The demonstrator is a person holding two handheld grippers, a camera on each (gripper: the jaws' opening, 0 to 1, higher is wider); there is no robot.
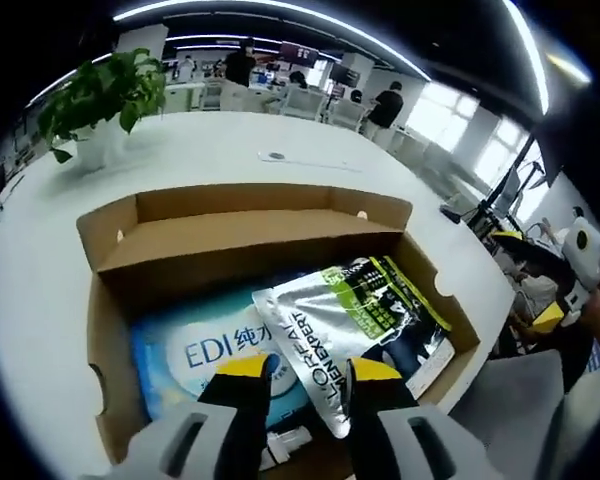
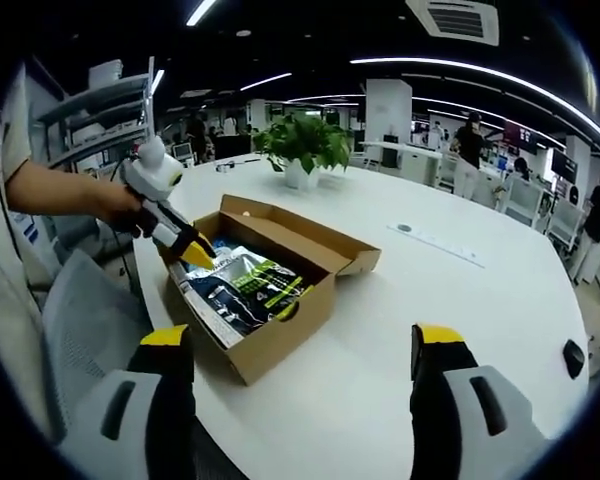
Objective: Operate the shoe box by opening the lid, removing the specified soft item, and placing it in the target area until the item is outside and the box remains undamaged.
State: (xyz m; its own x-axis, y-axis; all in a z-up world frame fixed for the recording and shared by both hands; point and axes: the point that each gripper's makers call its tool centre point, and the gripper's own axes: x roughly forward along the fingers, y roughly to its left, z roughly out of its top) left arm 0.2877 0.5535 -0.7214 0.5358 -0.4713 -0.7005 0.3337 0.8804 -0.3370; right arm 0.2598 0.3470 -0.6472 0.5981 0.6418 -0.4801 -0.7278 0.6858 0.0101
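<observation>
A cardboard shoe box (image 1: 115,330) stands on the white table with its lid (image 1: 240,235) folded back. Inside lie a silver, black and green soft pouch (image 1: 365,310) and a blue wipes pack (image 1: 190,355). My left gripper (image 1: 309,368) is open low over the box's near end, its yellow-tipped jaws on either side of the pouch's near corner. In the right gripper view the box (image 2: 275,350) sits ahead, the pouch (image 2: 242,285) shows inside it, and the left gripper (image 2: 195,252) dips in from the left. My right gripper (image 2: 302,338) is wide open in front of the box, holding nothing.
A potted plant (image 2: 305,145) stands on the table (image 2: 440,290) behind the box. A grey chair (image 2: 75,320) is at the table's near left edge. A small dark object (image 2: 572,358) lies at the far right. People and desks fill the background.
</observation>
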